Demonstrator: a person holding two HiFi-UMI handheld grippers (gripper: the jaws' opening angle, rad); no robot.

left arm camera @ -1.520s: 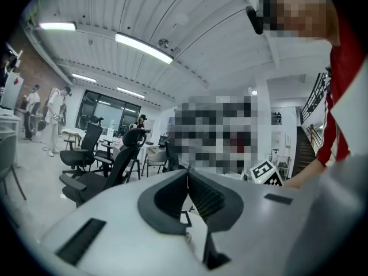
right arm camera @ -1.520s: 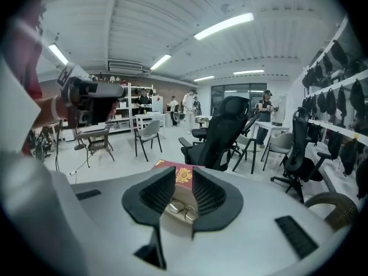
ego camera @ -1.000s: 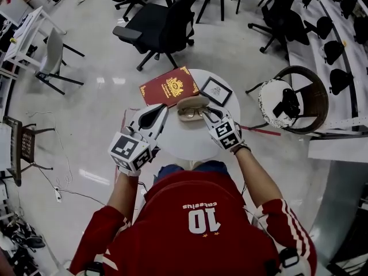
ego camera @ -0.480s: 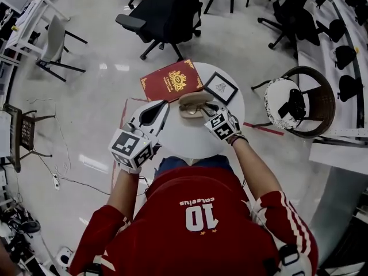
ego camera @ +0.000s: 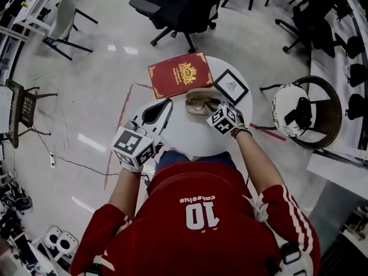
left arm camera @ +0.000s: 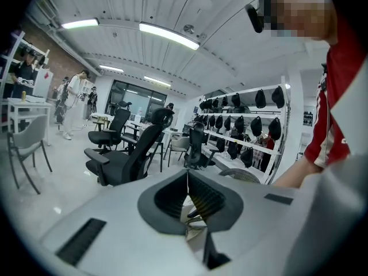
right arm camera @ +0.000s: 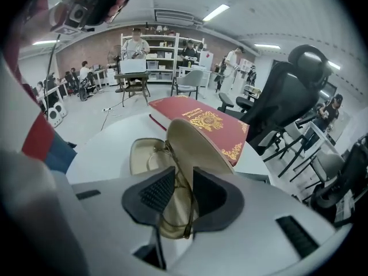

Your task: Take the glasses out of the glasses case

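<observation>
An open tan glasses case lies on the round white table, with gold-rimmed glasses inside. My right gripper reaches into it from the near right. In the right gripper view the jaws stand close together on the glasses, whose thin frame runs through the narrow gap of the right gripper, beside the raised lid of the case. My left gripper hovers over the table's left part, away from the case. The left gripper is shut, with nothing in it.
A red book with gold print lies at the table's far edge, just behind the case. A small black picture frame sits at the far right. A round wicker chair stands to the right and a black office chair beyond.
My right gripper has moved forward into the open case and its jaws now stand on the glasses. The left gripper has stayed about where it was.
</observation>
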